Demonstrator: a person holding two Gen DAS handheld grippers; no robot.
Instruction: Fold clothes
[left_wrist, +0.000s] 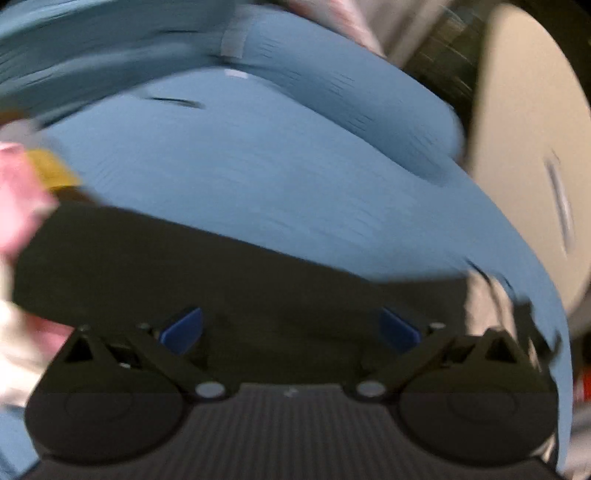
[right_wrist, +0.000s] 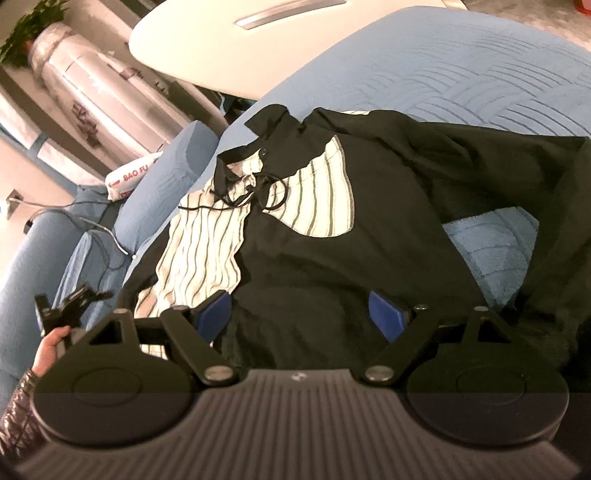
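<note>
- The black garment (right_wrist: 332, 266) lies spread on the blue quilted sofa (right_wrist: 461, 70), taking up most of the seat cushion.
- Its striped white lining (right_wrist: 317, 199) shows where the front has fallen open near the collar, and a thin black cord (right_wrist: 236, 201) loops across the stripes there.
- The right hand-held gripper (right_wrist: 299, 314) hangs just above the lower part of the garment; its blue pads (right_wrist: 214, 314) stand wide apart with nothing between them.
- The left hand-held gripper (left_wrist: 291, 328) also has its blue pads (left_wrist: 183, 330) spread apart; dark cloth (left_wrist: 221, 266) lies right in front of them, but that view is blurred and I cannot tell whether they touch it.
- In the right wrist view the left gripper shows at the garment's left edge, held by a hand (right_wrist: 50, 347) in a shiny dark sleeve (right_wrist: 18, 406).
- A white packet (right_wrist: 129, 181) sits on the sofa arm to the left of the garment; its red print reads "BAO FU".
- Dark cables (right_wrist: 92, 236) trail over the sofa below that packet.
- A pale rounded desk (right_wrist: 258, 40) stands behind the sofa, beyond the garment's collar.
- A tall silver cylinder (right_wrist: 92, 88) with red markings too blurred to read stands further left, with a green plant (right_wrist: 33, 29) beside it.
</note>
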